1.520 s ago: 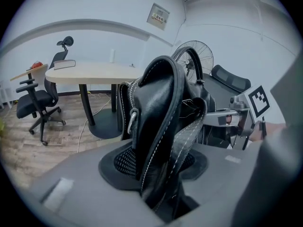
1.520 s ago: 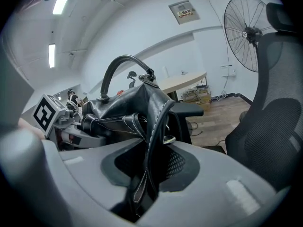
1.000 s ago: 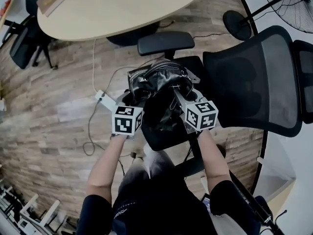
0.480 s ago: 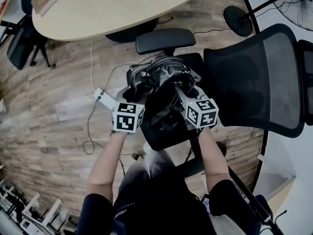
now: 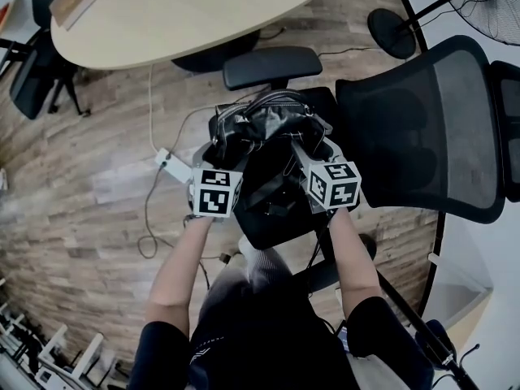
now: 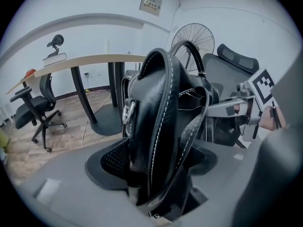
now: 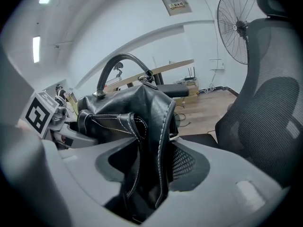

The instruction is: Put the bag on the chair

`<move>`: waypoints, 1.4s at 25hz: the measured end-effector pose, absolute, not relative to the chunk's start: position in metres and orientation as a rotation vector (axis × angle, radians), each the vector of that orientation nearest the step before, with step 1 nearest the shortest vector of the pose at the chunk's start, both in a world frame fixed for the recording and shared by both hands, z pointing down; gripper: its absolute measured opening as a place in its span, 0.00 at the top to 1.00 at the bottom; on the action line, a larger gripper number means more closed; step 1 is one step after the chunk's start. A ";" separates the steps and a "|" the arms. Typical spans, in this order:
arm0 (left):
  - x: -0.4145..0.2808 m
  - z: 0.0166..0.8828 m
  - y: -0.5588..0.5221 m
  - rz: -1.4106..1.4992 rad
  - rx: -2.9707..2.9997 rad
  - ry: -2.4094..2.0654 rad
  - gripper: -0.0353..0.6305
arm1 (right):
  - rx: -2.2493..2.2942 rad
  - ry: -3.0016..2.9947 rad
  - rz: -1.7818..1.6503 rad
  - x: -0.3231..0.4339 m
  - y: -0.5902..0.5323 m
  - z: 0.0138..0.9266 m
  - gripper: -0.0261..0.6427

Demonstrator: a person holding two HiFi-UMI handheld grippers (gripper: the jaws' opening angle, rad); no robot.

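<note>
A black leather bag (image 5: 268,132) with arched handles stands on the seat (image 5: 272,222) of a black mesh office chair. My left gripper (image 5: 213,157) is at the bag's left end and my right gripper (image 5: 313,149) at its right end. In the left gripper view the bag's stitched edge (image 6: 161,126) stands between the jaws of the left gripper (image 6: 156,174), with pad showing on both sides. In the right gripper view a fold of the bag (image 7: 142,126) hangs loose inside the right gripper (image 7: 147,169). Both grippers' jaws have just been opening and the bag is still between them.
The chair's mesh backrest (image 5: 414,128) rises to the right and one armrest (image 5: 272,65) lies just beyond the bag. A round wooden table (image 5: 187,10) stands farther off, a fan base (image 5: 390,27) at upper right, and a power strip with cables (image 5: 175,167) on the floor at left.
Both grippers and the bag keep their places over the chair seat. Only the view has drifted slightly.
</note>
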State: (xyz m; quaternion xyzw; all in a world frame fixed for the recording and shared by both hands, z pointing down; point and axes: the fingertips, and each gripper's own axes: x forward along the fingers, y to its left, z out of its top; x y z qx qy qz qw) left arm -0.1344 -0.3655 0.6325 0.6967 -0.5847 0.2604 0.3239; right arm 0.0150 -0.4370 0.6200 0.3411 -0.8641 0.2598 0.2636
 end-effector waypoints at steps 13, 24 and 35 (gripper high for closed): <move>-0.143 0.604 -0.341 0.636 1.881 -1.543 0.42 | 1.052 -2.236 0.725 0.031 -0.432 0.617 0.53; -0.146 0.556 -0.330 0.534 2.006 -1.528 0.60 | 1.173 -2.186 0.736 0.052 -0.413 0.590 0.50; -0.167 0.511 -0.303 0.453 2.032 -1.605 0.92 | 1.294 -2.251 0.755 0.055 -0.375 0.532 0.72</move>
